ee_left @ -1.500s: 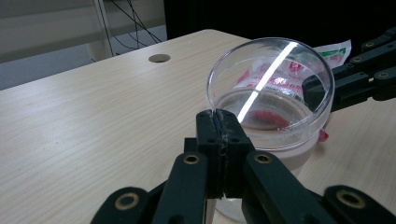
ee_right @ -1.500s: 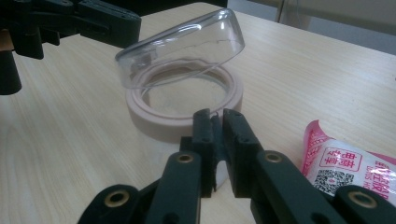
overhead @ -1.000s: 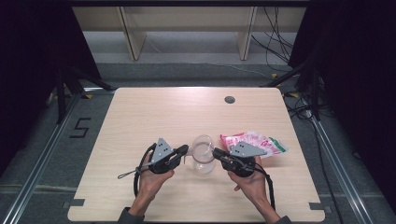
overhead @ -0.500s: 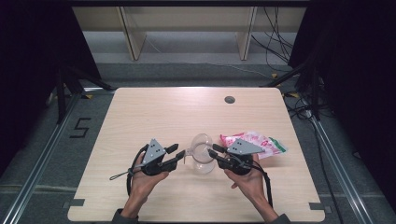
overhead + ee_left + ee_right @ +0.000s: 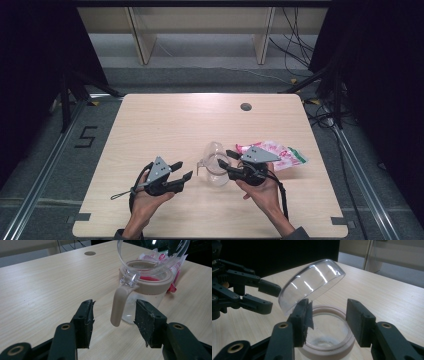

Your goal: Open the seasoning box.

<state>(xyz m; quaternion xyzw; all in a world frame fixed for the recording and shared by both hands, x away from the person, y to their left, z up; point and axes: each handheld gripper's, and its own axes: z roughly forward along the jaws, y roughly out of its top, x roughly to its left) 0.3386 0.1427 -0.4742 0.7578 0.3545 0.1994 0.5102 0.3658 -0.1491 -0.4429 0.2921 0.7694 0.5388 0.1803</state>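
**Left gripper** (image 5: 181,170): jaws part-open and just been widening, nothing between the pads. In the left gripper view the jug's beige handle (image 5: 118,305) stands in the gap beyond the tips, touching neither pad. Bare tabletop lies all round this gripper, out to the table's left and near edges.

**Right gripper** (image 5: 225,158): jaws part-open, just been widening, gripping nothing. In the right gripper view the pads straddle the near side of the jug's beige rim (image 5: 342,315); whether the left pad touches the lid's lower edge cannot be told.

**Jug** (image 5: 216,170): clear body, beige collar, upright on the table between the two grippers, right at the right gripper's tips and a short gap from the left gripper's tips.

**Lid** (image 5: 312,285): clear dome, hinged at the handle side, tipped up and open above the jug's mouth, just ahead of the right gripper's jaws.

**Hands**: the left hand (image 5: 145,197) grips its tool from below, the forearm rising from the bottom edge, jaws aimed right toward the jug. The right hand (image 5: 260,187) does likewise, jaws aimed left.

**Packet** (image 5: 280,155): pink and white with a green end, flat on the table just behind the right gripper, away from the jug.

**Table** (image 5: 165,120): pale wood grain, with a round grommet hole (image 5: 245,106) far beyond the grippers; the far half is open. Grey floor, floor rails and shelving legs lie beyond the table.
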